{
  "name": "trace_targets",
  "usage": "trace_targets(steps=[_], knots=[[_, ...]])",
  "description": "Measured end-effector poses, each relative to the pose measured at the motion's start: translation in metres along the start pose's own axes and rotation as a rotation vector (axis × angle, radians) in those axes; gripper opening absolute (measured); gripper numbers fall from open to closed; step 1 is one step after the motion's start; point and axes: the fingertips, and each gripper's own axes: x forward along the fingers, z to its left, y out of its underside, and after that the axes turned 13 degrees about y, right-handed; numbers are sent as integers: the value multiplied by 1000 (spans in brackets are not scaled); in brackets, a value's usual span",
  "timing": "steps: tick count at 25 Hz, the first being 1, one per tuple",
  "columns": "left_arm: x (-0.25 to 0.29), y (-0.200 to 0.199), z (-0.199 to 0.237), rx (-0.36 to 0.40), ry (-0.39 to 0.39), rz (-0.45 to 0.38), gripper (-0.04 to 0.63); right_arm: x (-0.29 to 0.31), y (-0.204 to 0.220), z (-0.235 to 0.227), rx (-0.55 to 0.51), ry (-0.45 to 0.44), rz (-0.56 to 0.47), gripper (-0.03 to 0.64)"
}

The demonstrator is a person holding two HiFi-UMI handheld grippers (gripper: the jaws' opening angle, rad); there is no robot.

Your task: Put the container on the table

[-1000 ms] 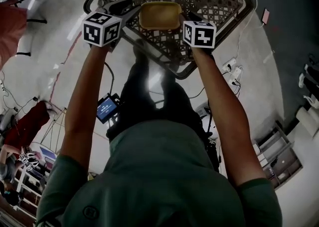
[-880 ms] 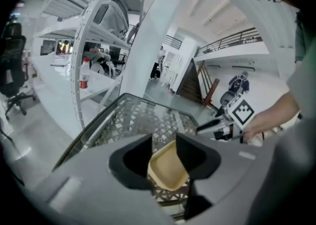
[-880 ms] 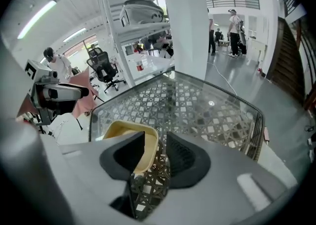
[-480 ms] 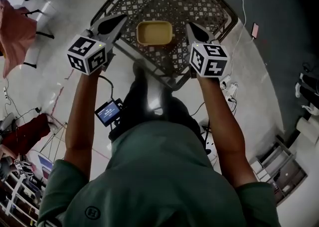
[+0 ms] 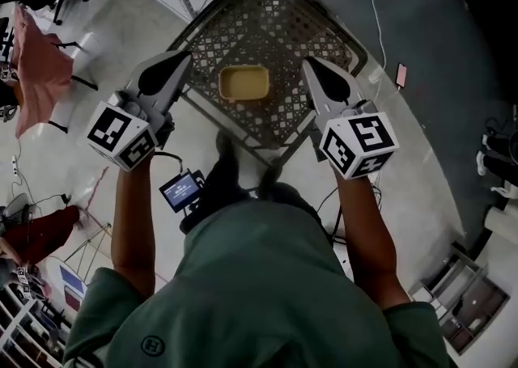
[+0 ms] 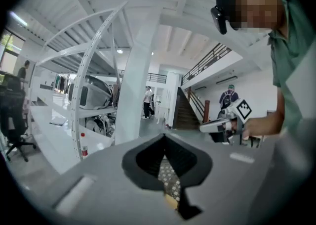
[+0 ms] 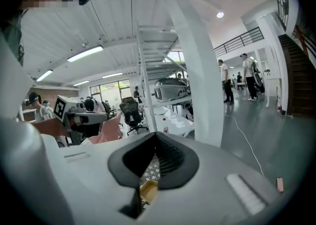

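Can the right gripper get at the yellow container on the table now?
Probably yes. The yellow container sits alone on the lattice table, with nothing between it and the right gripper, held above and to its right. The jaws are shut and empty, so they must open first.

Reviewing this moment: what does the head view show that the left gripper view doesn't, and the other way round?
Only the head view: the whole yellow container resting on the lattice table, with the left tongs and right tongs held either side, clear of it; also a small lit screen below. Only the left gripper view: the left tongs close up, closed on nothing, white shelving, a staircase, distant people. Both: the right tongs, plus the container and table, though only as a sliver past the shut tongs in the gripper view.
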Motion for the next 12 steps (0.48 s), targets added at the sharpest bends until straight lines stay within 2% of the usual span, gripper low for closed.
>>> trace_targets(steps=[4, 9, 12], knots=[[-20, -59, -33, 53, -1, -55, 2, -47, -57, 19, -32, -39, -82, 5], [-37, -106, -71, 141, 6, -108, 2, -94, -102, 37, -63, -80, -188, 5], [-57, -143, -113, 172, 28, -174, 2, -140, -129, 58, -83, -94, -241, 5]])
